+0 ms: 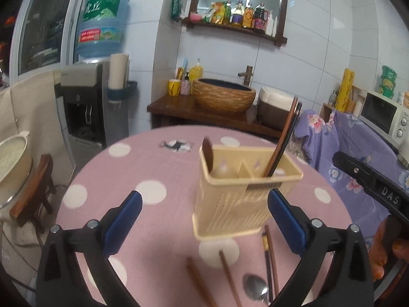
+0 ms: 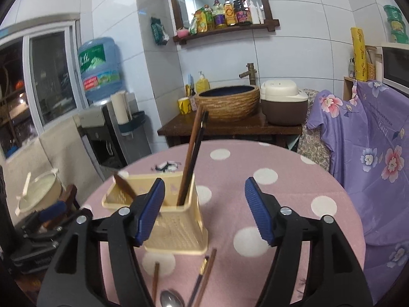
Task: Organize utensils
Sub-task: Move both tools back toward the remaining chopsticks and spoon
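A cream utensil holder (image 1: pixel 237 194) (image 2: pixel 176 225) stands on the pink dotted table (image 1: pixel 153 163). A wooden spoon (image 1: pixel 208 153) (image 2: pixel 125 185) leans in its left compartment, and two chopsticks (image 1: pixel 281 148) (image 2: pixel 191 158) stand in its right one. In front of the holder lie several loose chopsticks (image 1: pixel 269 255) (image 2: pixel 204 276) and a metal spoon (image 1: pixel 255 290) (image 2: pixel 171 299). My left gripper (image 1: pixel 204 194) hangs open just before the holder, holding nothing. My right gripper (image 2: pixel 204 181) is open and empty too, to the holder's right.
Behind the table are a water dispenser (image 1: pixel 84 107), a wooden stand with a woven basin (image 1: pixel 223 94) and a rice cooker (image 2: pixel 283 102). Purple flowered cloth (image 2: pixel 370 153) covers furniture on the right. A pot on a stool (image 1: pixel 15 168) sits off the table's left edge.
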`<state>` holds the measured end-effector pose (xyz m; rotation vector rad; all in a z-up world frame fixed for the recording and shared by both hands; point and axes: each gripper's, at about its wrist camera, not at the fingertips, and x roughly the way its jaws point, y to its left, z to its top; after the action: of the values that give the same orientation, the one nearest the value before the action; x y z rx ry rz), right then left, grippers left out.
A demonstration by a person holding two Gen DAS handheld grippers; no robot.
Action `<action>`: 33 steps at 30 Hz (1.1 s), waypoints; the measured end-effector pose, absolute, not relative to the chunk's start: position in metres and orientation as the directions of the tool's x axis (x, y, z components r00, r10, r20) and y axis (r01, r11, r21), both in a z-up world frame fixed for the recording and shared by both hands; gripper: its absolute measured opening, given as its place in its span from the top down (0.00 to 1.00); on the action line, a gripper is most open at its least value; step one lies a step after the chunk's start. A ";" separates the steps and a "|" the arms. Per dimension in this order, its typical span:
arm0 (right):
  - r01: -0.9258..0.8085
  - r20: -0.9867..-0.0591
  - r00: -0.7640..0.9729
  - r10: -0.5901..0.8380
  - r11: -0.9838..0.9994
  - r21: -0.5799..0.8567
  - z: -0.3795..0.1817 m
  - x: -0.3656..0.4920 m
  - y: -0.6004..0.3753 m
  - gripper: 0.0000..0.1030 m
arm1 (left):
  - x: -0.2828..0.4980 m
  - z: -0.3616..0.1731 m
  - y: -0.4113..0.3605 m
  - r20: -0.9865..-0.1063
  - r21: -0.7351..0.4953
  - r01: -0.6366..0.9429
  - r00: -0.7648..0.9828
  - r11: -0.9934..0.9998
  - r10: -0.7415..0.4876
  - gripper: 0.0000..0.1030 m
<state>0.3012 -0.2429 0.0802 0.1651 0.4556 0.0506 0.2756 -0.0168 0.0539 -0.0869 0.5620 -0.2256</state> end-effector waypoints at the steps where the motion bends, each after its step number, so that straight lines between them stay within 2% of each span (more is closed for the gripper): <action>1: -0.017 -0.447 0.890 0.087 0.987 0.159 0.073 0.296 -0.242 0.35 | 0.273 0.049 -0.013 -0.528 -0.151 0.178 0.817 0.972 -0.232 0.05; 11: -0.008 -0.582 0.811 0.054 0.997 0.082 0.002 0.260 -0.235 0.35 | 0.240 -0.017 0.024 -0.645 -0.185 0.062 0.745 0.981 -0.169 0.07; 14: -0.003 -0.625 0.778 0.064 0.995 0.097 -0.020 0.255 -0.235 0.35 | 0.235 -0.031 0.026 -0.672 -0.192 0.057 0.720 0.980 -0.174 0.16; 19: -0.034 -0.654 0.751 0.092 0.994 0.100 -0.039 0.247 -0.227 0.35 | 0.229 -0.049 0.027 -0.709 -0.213 0.055 0.679 0.976 -0.193 0.38; 24: -0.048 -0.680 0.728 0.090 0.996 0.080 -0.051 0.243 -0.218 0.35 | 0.227 -0.058 0.018 -0.729 -0.204 0.084 0.652 0.975 -0.208 0.51; 33: -0.054 -0.698 0.709 0.100 0.995 0.088 -0.058 0.243 -0.216 0.36 | 0.235 -0.066 -0.004 -0.751 -0.166 0.130 0.626 0.978 -0.211 0.54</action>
<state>0.2433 -0.2165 -0.0577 0.0621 0.7787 0.0859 0.2349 -0.0040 -0.0656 -0.0994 0.8733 -0.1956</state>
